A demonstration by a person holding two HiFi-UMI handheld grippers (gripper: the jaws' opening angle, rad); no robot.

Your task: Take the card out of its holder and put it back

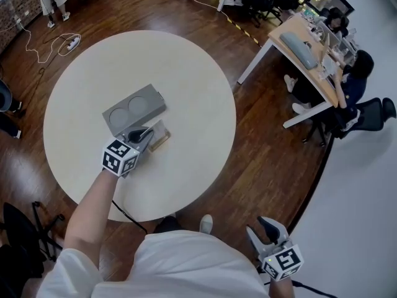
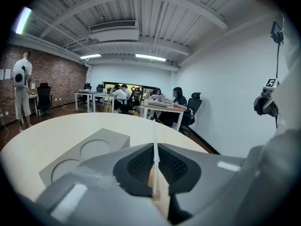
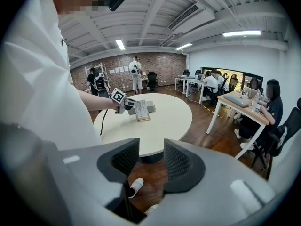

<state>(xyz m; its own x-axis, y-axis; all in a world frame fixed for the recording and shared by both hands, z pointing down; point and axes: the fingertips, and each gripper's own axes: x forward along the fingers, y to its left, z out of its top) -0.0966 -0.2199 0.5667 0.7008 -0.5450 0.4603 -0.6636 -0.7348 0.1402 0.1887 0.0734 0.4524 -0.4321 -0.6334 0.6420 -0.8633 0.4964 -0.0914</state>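
Observation:
A pale, see-through card (image 1: 157, 131) stands on edge over a small wooden holder (image 1: 161, 143) on the round white table (image 1: 198, 85). My left gripper (image 1: 144, 133) reaches in from the near side and is shut on the card. In the left gripper view the card (image 2: 154, 145) shows edge-on as a thin upright line between the pads, with the holder (image 2: 155, 195) at its foot. I cannot tell whether the card sits in the slot. My right gripper (image 1: 260, 227) hangs off the table at my right side, open and empty (image 3: 151, 160). From there the card (image 3: 140, 109) shows far off.
A grey block (image 1: 133, 107) with two round recesses lies just behind the card. A cable (image 1: 127, 215) runs off the table's near edge. Desks with seated people (image 1: 347, 73) stand at the far right, beyond the wooden floor (image 1: 267, 154). My shoe (image 3: 134, 186) is below the right gripper.

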